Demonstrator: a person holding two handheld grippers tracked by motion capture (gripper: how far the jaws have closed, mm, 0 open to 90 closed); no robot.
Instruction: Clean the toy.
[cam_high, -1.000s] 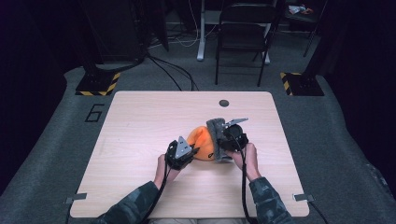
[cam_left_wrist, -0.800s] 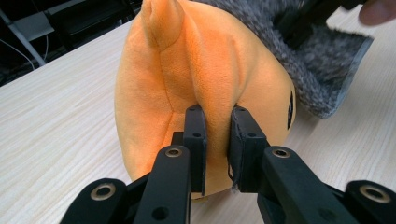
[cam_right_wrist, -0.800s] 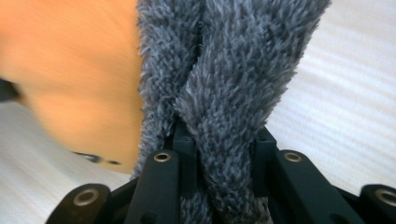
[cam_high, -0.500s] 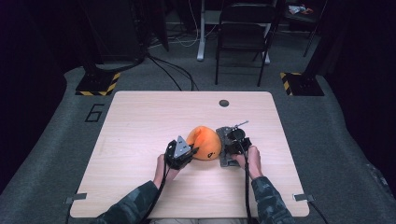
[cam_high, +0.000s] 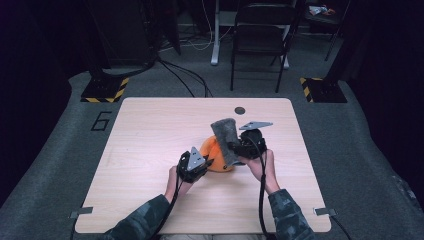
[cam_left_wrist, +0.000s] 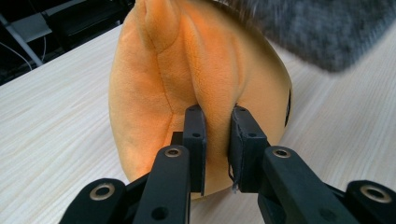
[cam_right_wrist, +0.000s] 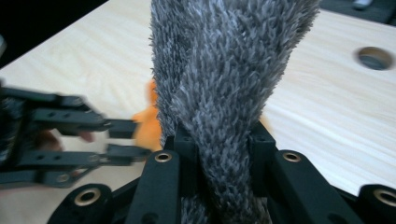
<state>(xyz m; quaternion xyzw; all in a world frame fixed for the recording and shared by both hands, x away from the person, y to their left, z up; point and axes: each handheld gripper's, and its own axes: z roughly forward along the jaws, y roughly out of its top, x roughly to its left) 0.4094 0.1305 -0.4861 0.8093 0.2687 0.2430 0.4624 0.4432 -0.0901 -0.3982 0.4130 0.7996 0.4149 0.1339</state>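
Two-handed handling of a soft toy at a wooden table (cam_high: 150, 150). The orange plush (cam_high: 216, 156) rests on the table a little toward 5 o'clock of the centre, between the two hands. The left gripper (cam_high: 200, 162), at 8 o'clock of the plush, is clenched on a raised orange fold; the left gripper view shows both pads (cam_left_wrist: 195, 140) pinching that ridge (cam_left_wrist: 212, 93) while the body of the plush sits on the tabletop. The right gripper (cam_high: 234, 150), at 3 o'clock of the plush, is clamped on a grey fuzzy piece (cam_high: 225, 137) that stands up and leans toward 12 o'clock above the plush; in the right gripper view the grey pile (cam_right_wrist: 229, 84) bulges out between the jaws, with the orange toy and the left gripper at 9 o'clock behind it. Whether the grey piece is sewn to the plush or merely lies against it cannot be told. Judged step: the left gripper anchors the toy while the right lifts the grey piece clear of it, a separating or unfolding pull about midway through. The next move calls for a firm left pinch so the plush stays down, and a steady right pull up and away toward 1 o'clock, without the fuzzy pile slipping from the pads. A round hole (cam_high: 240, 110) lies at 12 o'clock, well apart.
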